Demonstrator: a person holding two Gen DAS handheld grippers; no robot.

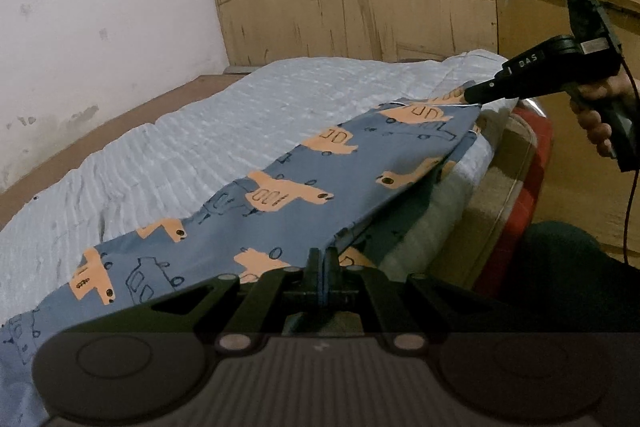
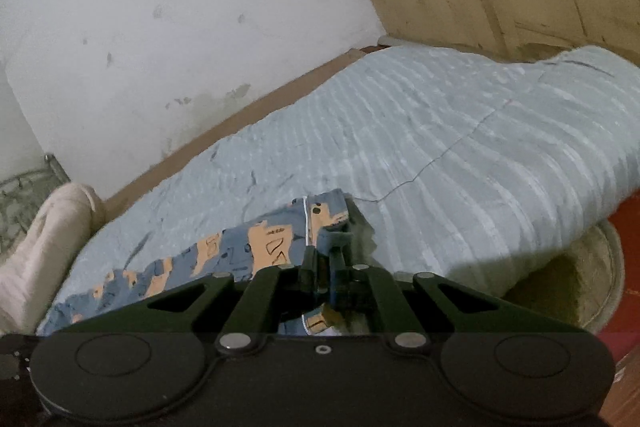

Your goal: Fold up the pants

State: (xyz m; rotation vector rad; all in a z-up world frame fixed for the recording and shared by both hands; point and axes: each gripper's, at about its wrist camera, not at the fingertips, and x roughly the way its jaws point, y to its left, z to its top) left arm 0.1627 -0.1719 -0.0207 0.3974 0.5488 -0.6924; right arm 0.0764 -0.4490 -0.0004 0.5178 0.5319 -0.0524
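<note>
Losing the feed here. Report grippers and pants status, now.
Left gripper shut on pants edge. Right gripper shut on far end, pants stretched between over the blue quilt. Nothing in the way.

The pants [image 1: 288, 183] are blue-grey cloth printed with orange vehicles and dark outlined cars. They stretch in a long band across the near edge of the bed, lifted and taut along the near hem, with a white seam line at one end.
</note>
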